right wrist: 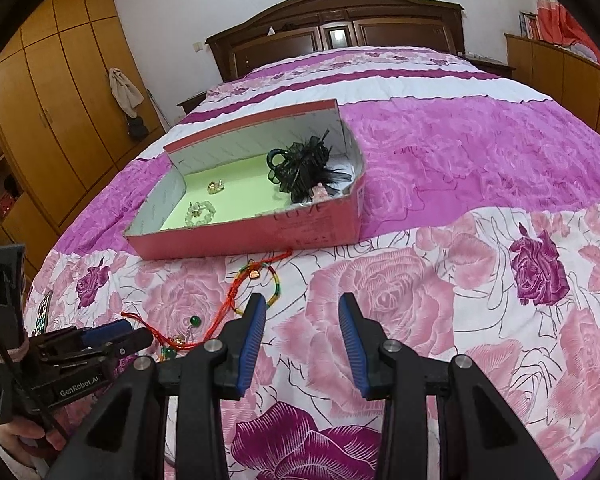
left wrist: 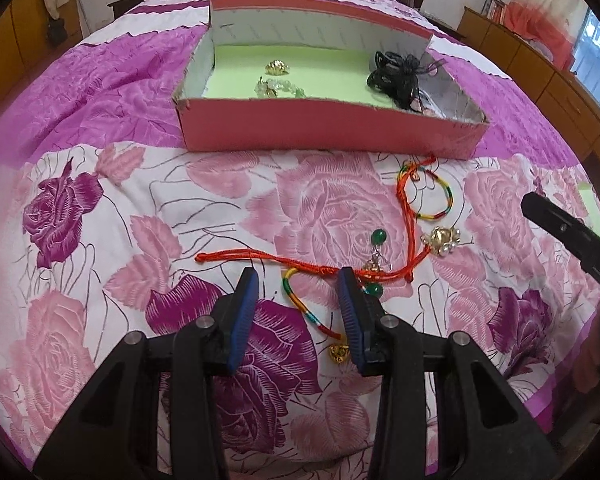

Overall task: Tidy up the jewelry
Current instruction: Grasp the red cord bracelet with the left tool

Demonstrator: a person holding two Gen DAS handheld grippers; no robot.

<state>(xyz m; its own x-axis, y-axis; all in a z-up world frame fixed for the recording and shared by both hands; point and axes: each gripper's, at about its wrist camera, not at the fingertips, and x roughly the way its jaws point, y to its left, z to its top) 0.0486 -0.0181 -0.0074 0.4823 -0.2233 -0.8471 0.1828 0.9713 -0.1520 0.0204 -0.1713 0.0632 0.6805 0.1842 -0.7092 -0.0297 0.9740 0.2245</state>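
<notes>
Left gripper poised over tangled cords, box waiting beyond.

The left gripper [left wrist: 298,312] hangs with its tongs wide and empty at lower centre of its view, straddling the rainbow bracelet [left wrist: 306,304] and the red cord [left wrist: 300,265]. The right gripper [right wrist: 302,336] is also wide and empty over bare bedspread [right wrist: 480,280]. The pink box [left wrist: 332,132] sits in the upper middle, already holding some pieces. Risk: the red cord appears to cross the green bead earring [left wrist: 377,258] and run beside the gold flower piece [left wrist: 440,240], so a pinch here may drag neighbours along or snag them.
</notes>
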